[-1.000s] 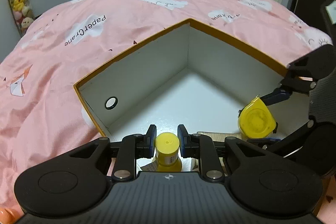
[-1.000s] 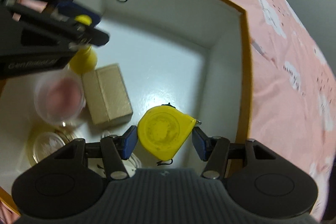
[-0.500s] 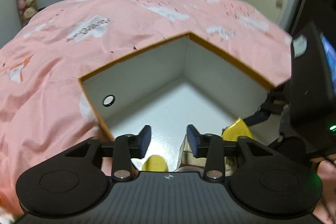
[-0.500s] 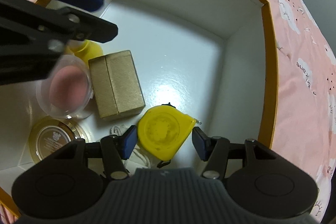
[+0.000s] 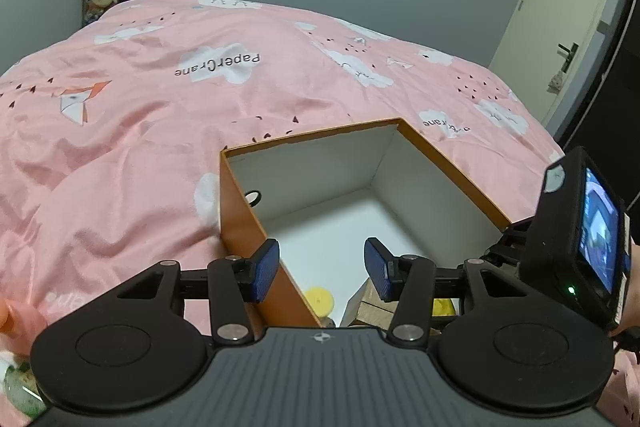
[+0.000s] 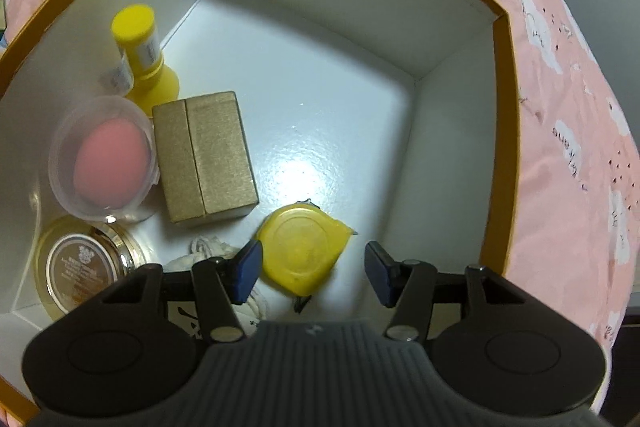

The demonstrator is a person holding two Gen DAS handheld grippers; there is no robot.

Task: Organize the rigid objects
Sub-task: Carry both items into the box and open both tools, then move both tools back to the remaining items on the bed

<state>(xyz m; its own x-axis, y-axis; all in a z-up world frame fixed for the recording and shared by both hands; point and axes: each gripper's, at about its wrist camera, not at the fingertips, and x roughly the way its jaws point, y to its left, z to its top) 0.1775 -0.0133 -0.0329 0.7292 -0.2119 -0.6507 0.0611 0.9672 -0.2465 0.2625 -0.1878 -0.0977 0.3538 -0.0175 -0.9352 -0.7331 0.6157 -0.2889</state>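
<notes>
Left tool [image 5: 322,265]: low centre of its frame, jaws opening, nothing between them. Right tool [image 6: 314,273]: low centre, angled steeply down, jaws parted.

A pink cloud-print bedspread [image 5: 160,115] covers the bed, and an orange box [image 5: 240,223] sits directly on it.

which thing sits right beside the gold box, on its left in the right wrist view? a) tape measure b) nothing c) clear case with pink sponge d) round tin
c: the clear case with pink sponge lies against the left side of the gold box; the yellow tape measure is below-right.
</notes>
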